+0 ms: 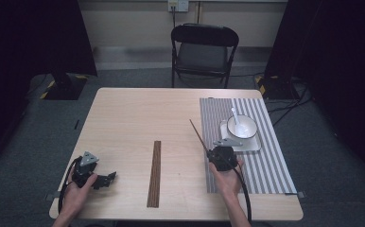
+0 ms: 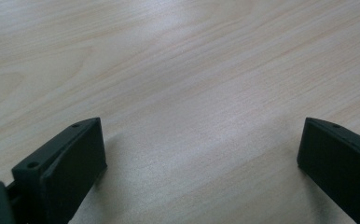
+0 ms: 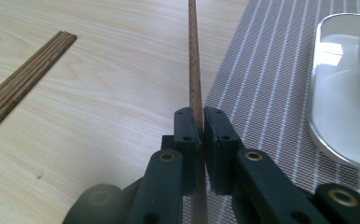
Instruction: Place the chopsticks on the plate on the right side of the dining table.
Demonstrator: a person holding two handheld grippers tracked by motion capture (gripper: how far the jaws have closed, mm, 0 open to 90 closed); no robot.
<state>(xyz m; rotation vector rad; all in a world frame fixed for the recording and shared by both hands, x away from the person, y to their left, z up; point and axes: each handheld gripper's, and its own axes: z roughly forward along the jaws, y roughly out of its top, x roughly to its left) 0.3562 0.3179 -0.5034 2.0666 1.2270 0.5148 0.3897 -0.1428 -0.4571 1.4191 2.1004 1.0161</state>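
A thin brown chopstick (image 1: 198, 134) sticks out up and to the left from my right gripper (image 1: 217, 150), which is shut on it at the left edge of the striped placemat (image 1: 261, 165). In the right gripper view the chopstick (image 3: 193, 56) runs straight up from between the closed jaws of my right gripper (image 3: 200, 123). A flat row of dark wooden sticks (image 1: 155, 173) lies mid-table, and the same sticks (image 3: 24, 79) show at the left of the right gripper view. My left gripper (image 1: 106, 179) rests open near the front left; in its own view my left gripper (image 2: 201, 154) holds nothing over bare wood.
On the placemat (image 3: 271, 93) a white tray (image 1: 252, 145) carries a white bowl (image 1: 242, 126) with a spoon (image 1: 235, 115) in it; the tray (image 3: 341, 116) lies just right of the held chopstick. A black folding chair (image 1: 204, 49) stands beyond the table's far edge.
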